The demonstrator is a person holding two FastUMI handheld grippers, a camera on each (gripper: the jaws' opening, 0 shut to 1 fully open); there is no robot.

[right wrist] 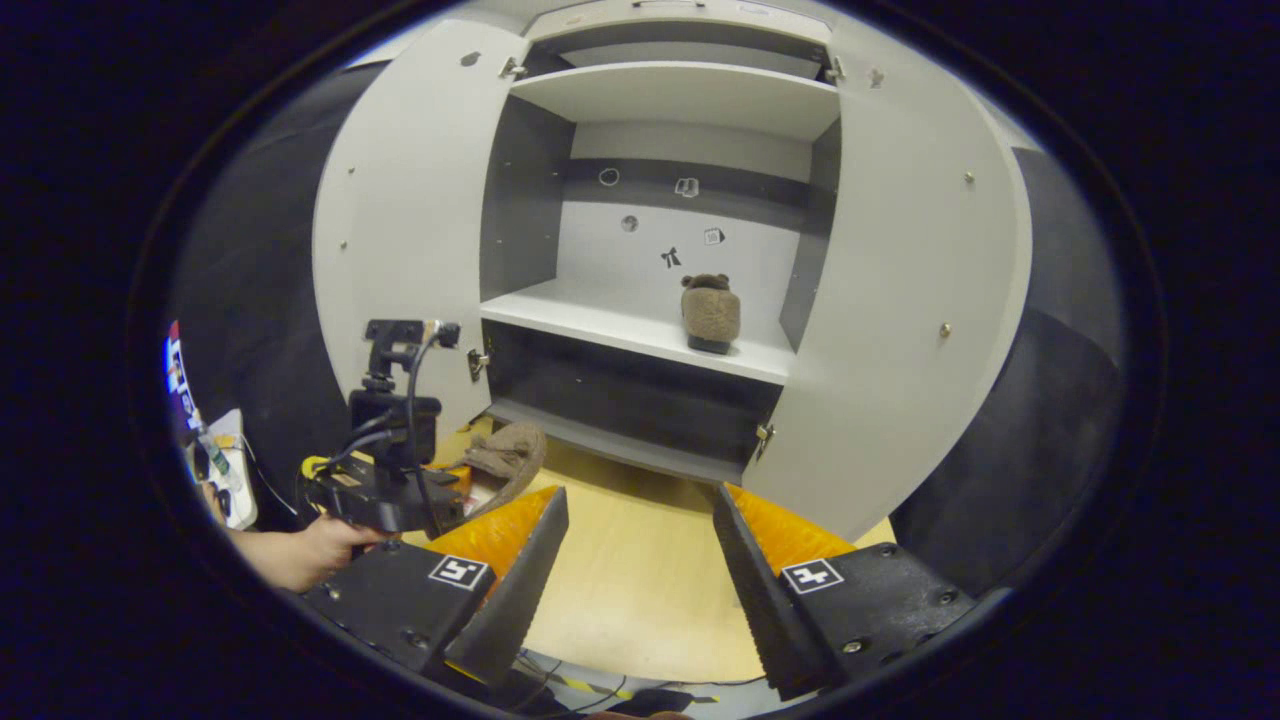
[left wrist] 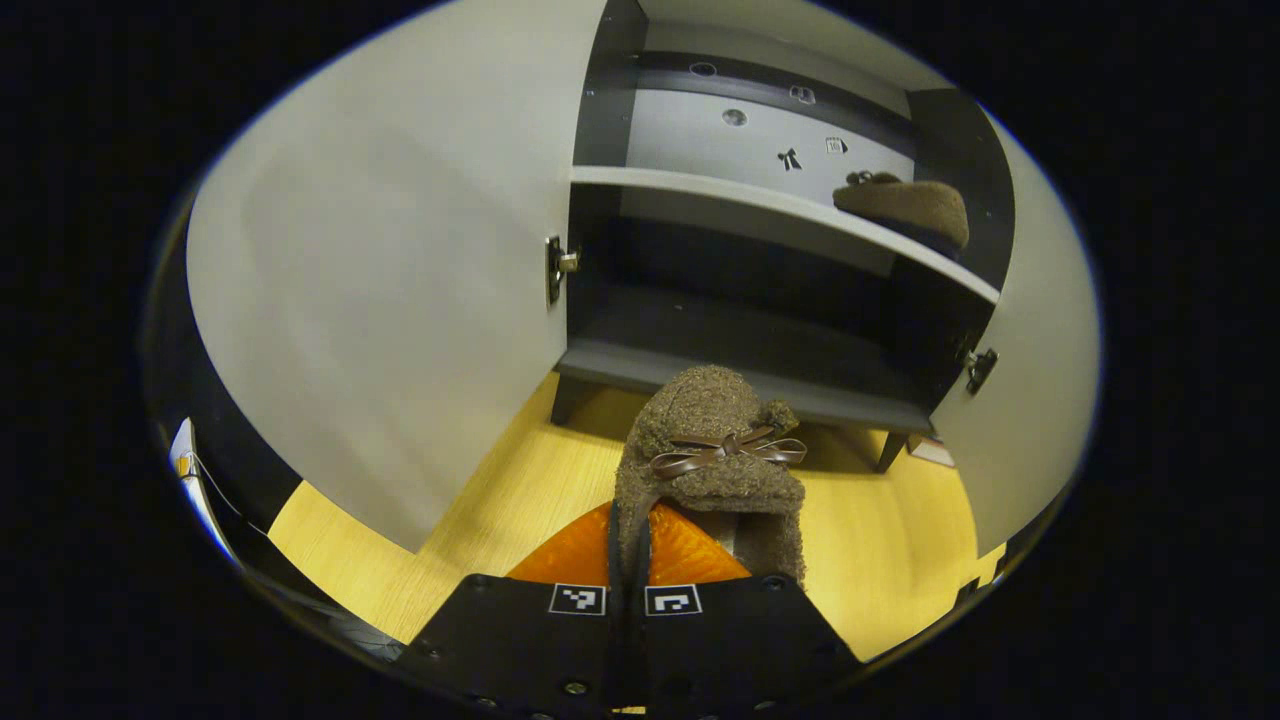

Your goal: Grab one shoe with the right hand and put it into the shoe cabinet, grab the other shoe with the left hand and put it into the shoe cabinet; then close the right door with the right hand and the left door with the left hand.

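My left gripper point(left wrist: 628, 548) is shut on the heel edge of a fuzzy brown shoe point(left wrist: 715, 450) with a brown bow, held low in front of the open shoe cabinet point(left wrist: 740, 345). The right gripper view shows that gripper point(right wrist: 392, 492) and its shoe point(right wrist: 510, 455) at the lower left, near the cabinet's bottom shelf. The other brown shoe point(right wrist: 711, 312) stands on the white middle shelf point(right wrist: 610, 325), toward its right side; it is also on the shelf in the left gripper view point(left wrist: 905, 205). My right gripper point(right wrist: 640, 560) hangs open and holds nothing, back from the cabinet above the floor.
Both grey doors stand wide open: the left door point(right wrist: 400, 230) and the right door point(right wrist: 900, 300). The left door point(left wrist: 380, 280) is close beside my left gripper. A hand point(right wrist: 300, 550) holds the left gripper. Pale wooden floor point(right wrist: 630, 600) lies before the cabinet.
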